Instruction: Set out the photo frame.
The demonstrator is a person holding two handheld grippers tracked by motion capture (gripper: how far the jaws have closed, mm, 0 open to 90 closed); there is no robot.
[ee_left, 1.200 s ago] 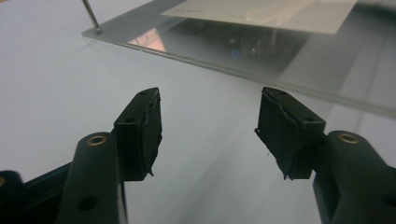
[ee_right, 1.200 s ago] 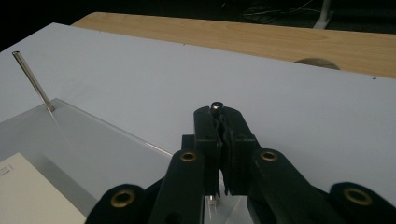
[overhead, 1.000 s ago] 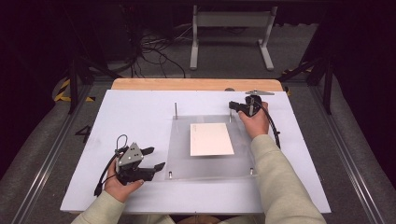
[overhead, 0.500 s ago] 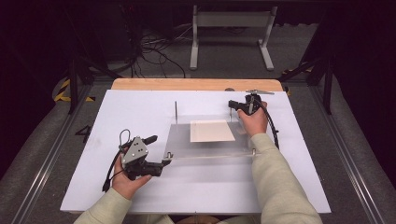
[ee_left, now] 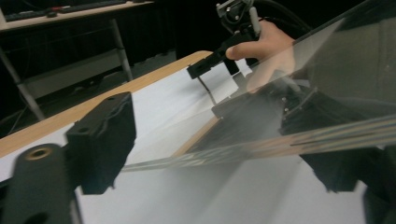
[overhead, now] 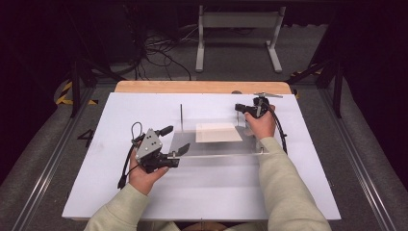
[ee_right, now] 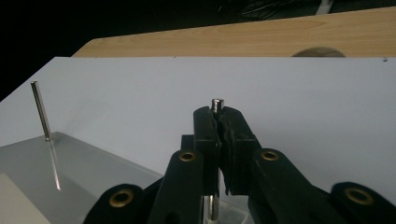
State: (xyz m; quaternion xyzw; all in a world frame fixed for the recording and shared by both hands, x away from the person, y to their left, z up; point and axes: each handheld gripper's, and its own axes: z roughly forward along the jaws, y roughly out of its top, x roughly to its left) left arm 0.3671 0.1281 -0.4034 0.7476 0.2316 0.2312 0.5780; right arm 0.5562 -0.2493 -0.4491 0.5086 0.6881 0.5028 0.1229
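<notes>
High view showed the left gripper (overhead: 175, 139) at the near-left corner of the clear plate (overhead: 216, 150), above the worktop (overhead: 110, 192). A second earlier that plate lay flat and the gripper sat lower, nearer the worktop's near edge; now the plate's near edge was raised and the sheet tilted up toward the person. The left jaws had just been closing a little yet stood wide, and in the left gripper view the plate's edge (ee_left: 261, 148) ran across between them, one jaw seen through it. Whether the pads pressed on it could not be told; the corner seemed to rest on a jaw. Beneath the plate the paper sheet (overhead: 217, 132) lay unmoved, with a thin pin (overhead: 181, 114) standing at the far-left corner. At the far-right corner the right gripper (ee_right: 218, 122) was clamped on a metal post (ee_right: 216, 103) as before, steadying that side. Judged from this, lifting the plate off the paper was under way
</notes>
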